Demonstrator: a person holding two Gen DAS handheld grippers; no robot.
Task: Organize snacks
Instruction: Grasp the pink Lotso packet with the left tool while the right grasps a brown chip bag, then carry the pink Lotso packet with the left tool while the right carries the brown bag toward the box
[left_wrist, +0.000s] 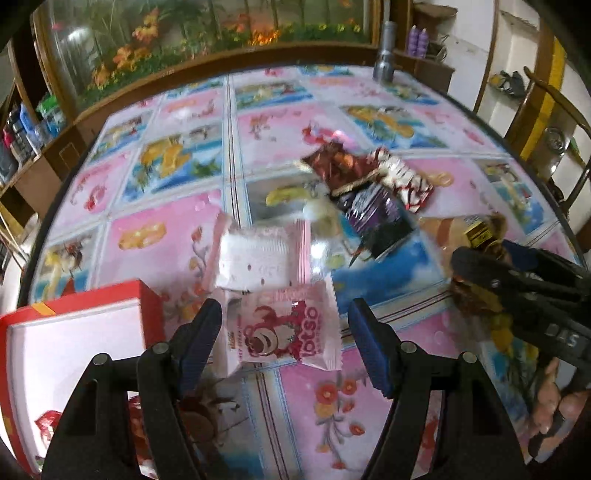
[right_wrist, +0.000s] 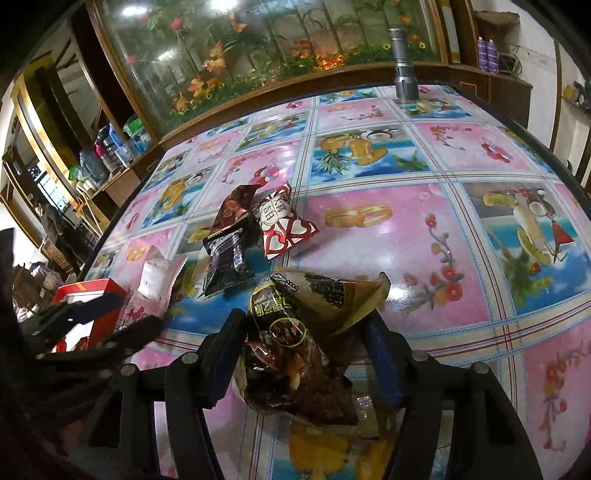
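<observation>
- Lying on the counter (left_wrist: 177, 236), under its pink and blue picture cloth, are several snack packets and a red box (left_wrist: 70, 343) with a white inside, which sits at the near left edge in the left wrist view.
- The left tongs (left_wrist: 284, 343) stand open, with a pink bear packet (left_wrist: 291, 336) between their blue pads; its left edge is at the left pad, while the right pad stands clear of it.
- Just behind that packet lies a pale pink and white packet (left_wrist: 258, 258), touching or overlapping it at the near edge.
- Farther back sits a loose heap: a dark purple packet (right_wrist: 229, 262), a dark red-brown packet (right_wrist: 234, 210) overlapping its far end, and a red and white heart packet (right_wrist: 282, 225) just beside them on the right.
- The right tongs (right_wrist: 306, 365) stand apart around a big brown packet (right_wrist: 295, 354) with a yellow ring label. The packet lies between the pads; whether the pads press on it I cannot tell, since the wrapper hides the contact.
- In the left wrist view the right tongs show at the far right edge with that brown packet at their tips, and fingers of a hand (left_wrist: 557, 402) grip the handle below.
- A grey metal flashlight (right_wrist: 404, 55) stands upright at the counter's far edge, well apart from the snacks.
- Behind the counter runs a glass panel painted with flowers (right_wrist: 258, 48).
</observation>
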